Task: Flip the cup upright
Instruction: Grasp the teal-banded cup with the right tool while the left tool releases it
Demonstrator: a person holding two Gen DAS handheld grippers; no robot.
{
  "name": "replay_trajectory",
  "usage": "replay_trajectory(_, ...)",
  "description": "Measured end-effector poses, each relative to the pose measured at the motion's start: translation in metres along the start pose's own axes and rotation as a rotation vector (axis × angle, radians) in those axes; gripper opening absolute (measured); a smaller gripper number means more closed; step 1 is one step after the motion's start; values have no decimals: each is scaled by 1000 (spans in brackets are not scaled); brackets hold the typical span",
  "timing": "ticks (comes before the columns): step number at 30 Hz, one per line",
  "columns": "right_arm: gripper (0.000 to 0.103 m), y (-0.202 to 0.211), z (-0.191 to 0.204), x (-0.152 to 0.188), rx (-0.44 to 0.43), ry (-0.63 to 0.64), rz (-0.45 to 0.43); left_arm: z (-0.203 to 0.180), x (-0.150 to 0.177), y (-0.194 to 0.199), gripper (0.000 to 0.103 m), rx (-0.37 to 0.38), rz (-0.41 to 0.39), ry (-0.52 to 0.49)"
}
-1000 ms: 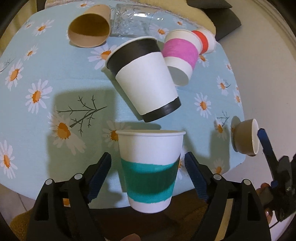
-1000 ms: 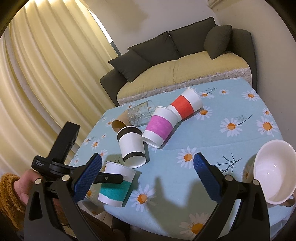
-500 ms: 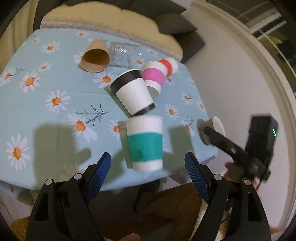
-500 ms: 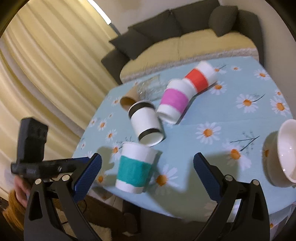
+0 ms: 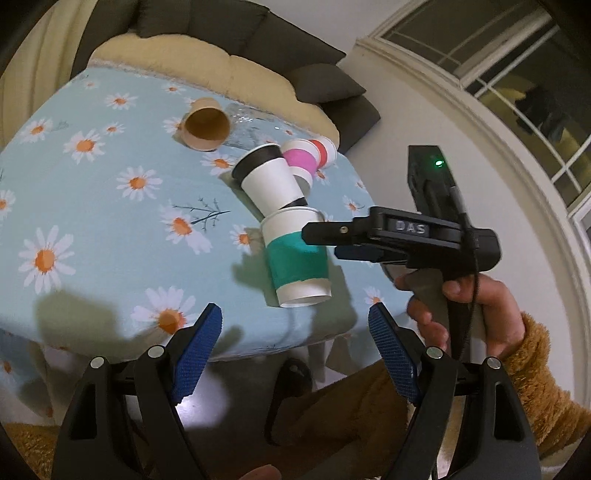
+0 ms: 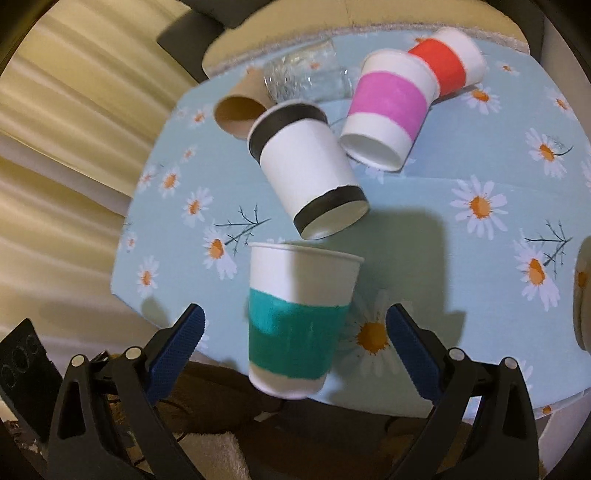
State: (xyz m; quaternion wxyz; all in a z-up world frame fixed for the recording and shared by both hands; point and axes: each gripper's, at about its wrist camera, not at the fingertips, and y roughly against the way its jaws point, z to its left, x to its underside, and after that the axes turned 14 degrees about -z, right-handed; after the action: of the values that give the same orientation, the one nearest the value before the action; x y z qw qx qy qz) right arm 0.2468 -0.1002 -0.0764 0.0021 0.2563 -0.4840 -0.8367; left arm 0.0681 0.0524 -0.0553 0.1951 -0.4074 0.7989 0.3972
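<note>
Teal-banded cup [image 6: 299, 321] stands upright near the table [image 5: 92, 206] edge; the left gripper [image 5: 295, 343], which flanked it a second ago, has backed away, fingers wide and empty. Right gripper [image 6: 295, 343] now brackets it, wide, not touching. Five paper cups, one glass [image 6: 306, 74].

Dark sofa [image 5: 229, 33]; cream curtains [image 6: 74, 110]; white-framed window [image 5: 517, 74]
</note>
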Motion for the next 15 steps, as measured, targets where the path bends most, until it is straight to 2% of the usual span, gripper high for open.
replay_trajectory(6, 87, -16, 1, 1, 64, -16, 33, 16, 2, 6, 80, 40, -5, 44)
replay_trajectory(8, 75, -23, 2, 2, 83, -18, 46, 20, 3, 4, 80, 38, 1, 59)
replay_trajectory(11, 73, -28, 1, 1, 104, -18, 57, 22, 3, 6, 80, 60, 4, 76)
replay_trajectory(15, 67, -27, 1, 0, 124, -11, 54, 22, 8, 3, 80, 50, 27, 69)
